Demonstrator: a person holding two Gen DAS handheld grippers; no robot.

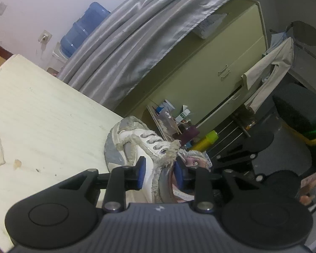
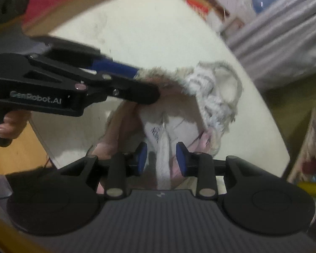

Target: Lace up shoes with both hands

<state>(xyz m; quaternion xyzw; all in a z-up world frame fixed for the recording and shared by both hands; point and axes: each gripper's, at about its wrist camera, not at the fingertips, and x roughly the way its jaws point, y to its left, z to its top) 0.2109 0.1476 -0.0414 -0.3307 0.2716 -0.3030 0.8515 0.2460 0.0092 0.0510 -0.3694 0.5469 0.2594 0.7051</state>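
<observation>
shoe: worn white-and-grey sneaker with frayed fuzzy trim [image 1: 137,147] at the cream table [image 1: 42,109] edge | feel: probably light, floppy collar, limp lace | left gripper [image 1: 159,174] fingers clamped on collar | right gripper [image 2: 161,160] fingers apart around white tongue [image 2: 163,158] | grab lace tips, I'd say

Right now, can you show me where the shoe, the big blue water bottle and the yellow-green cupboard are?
shoe [image 1: 137,147]: left wrist view, on its white side panel.
blue water bottle [image 1: 84,28]: left wrist view, on its body.
cupboard [image 1: 200,73]: left wrist view, on its front door.
</observation>
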